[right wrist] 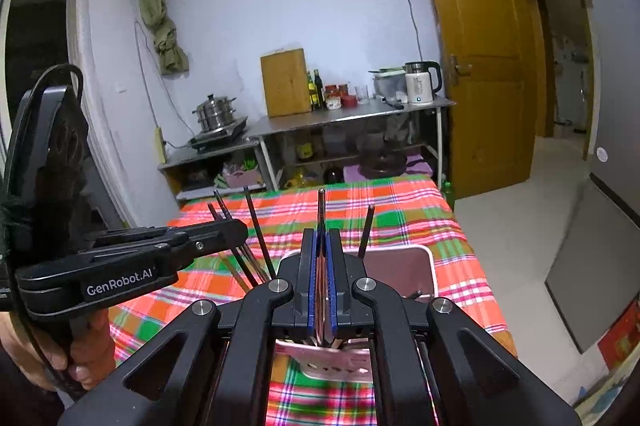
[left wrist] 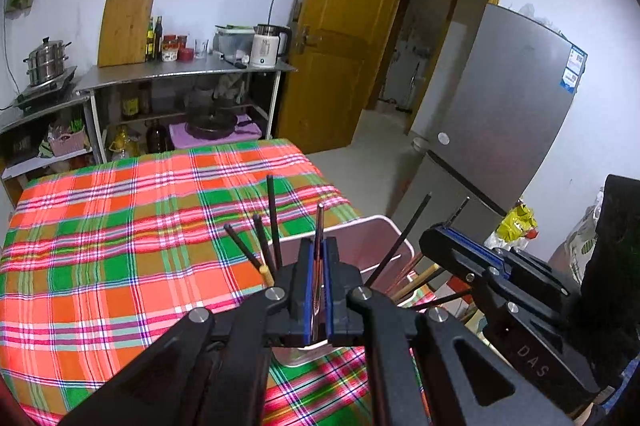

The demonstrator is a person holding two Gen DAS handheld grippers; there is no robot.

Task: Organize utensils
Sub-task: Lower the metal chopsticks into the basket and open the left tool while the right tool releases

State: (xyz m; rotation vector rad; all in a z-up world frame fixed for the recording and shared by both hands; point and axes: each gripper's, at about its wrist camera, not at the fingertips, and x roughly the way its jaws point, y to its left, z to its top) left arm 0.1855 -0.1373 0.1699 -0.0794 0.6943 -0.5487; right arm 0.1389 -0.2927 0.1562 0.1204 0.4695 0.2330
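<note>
— What's under me, biggest first?

— The plaid tablecloth [left wrist: 120, 226], then the pink bin [left wrist: 376, 242] at its near edge, with loose dark chopsticks [left wrist: 274, 222] leaning out of it.

— And my left gripper [left wrist: 319, 246]?

— I see it clenched on one reddish chopstick [left wrist: 319, 226], tip sticking up past the pads, above the bin.

— My right gripper [right wrist: 321, 246]?

— Same: pinching its own chopstick [right wrist: 321, 210] over the bin, just beside the left.

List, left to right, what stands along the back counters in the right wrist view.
Stacked steel steamer pot → upright wooden cutting board → dark oil bottles → red-lidded jars → clear drinking glass → white electric kettle.
</note>
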